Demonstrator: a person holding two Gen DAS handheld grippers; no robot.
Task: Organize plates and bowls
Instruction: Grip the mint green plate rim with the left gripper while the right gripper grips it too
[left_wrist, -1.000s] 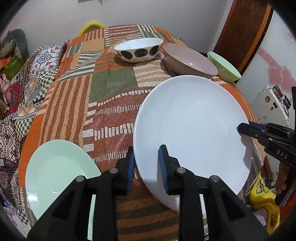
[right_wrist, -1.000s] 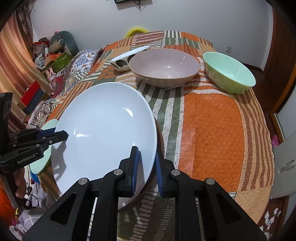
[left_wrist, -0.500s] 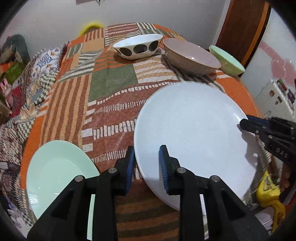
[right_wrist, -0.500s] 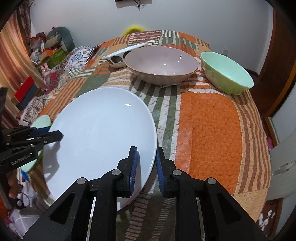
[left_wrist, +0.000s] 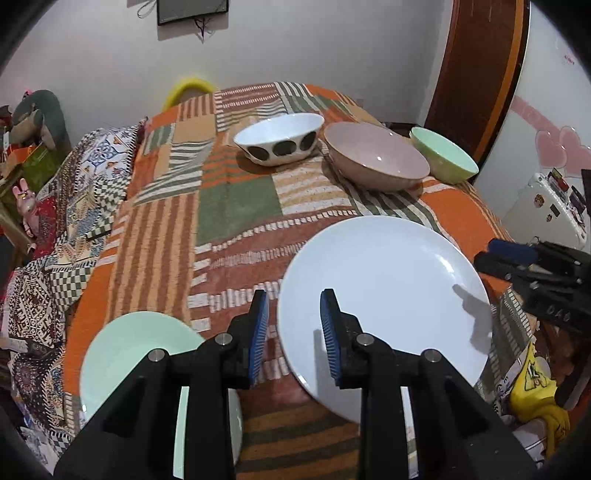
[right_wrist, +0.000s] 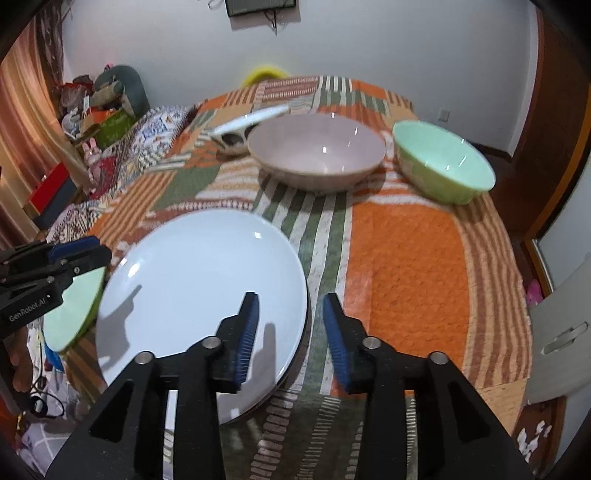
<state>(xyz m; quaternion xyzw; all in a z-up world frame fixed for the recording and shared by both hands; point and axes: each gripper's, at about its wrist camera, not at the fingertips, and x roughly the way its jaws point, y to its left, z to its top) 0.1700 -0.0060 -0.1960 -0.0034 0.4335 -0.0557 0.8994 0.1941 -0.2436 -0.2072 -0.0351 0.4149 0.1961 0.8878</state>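
Observation:
A large white plate (left_wrist: 384, 295) (right_wrist: 199, 295) lies flat on the patterned tablecloth (left_wrist: 229, 199). My left gripper (left_wrist: 293, 301) is open, its blue pads standing on either side of the plate's left rim without touching it. The jaws of my right gripper (right_wrist: 291, 299) are opening, and the plate's right rim lies between them, free of both pads. A mint green plate (left_wrist: 140, 354) (right_wrist: 77, 310) rests at the near left corner. Along the far side stand a white bowl with dark ovals (left_wrist: 279, 142), a pink bowl (right_wrist: 317, 155) and a green bowl (right_wrist: 443, 166).
The table's near edge runs just under both grippers. A bed with patterned covers (left_wrist: 74, 206) and clutter fills the left side. A white cabinet (left_wrist: 546, 210) and a yellow bag (left_wrist: 535, 391) sit to the right, near a wooden door (left_wrist: 480, 74).
The white plate has come down from a raised tilt to lie flat on the cloth. My right jaws have let go of its rim and parted. My left gripper has drawn back slightly.

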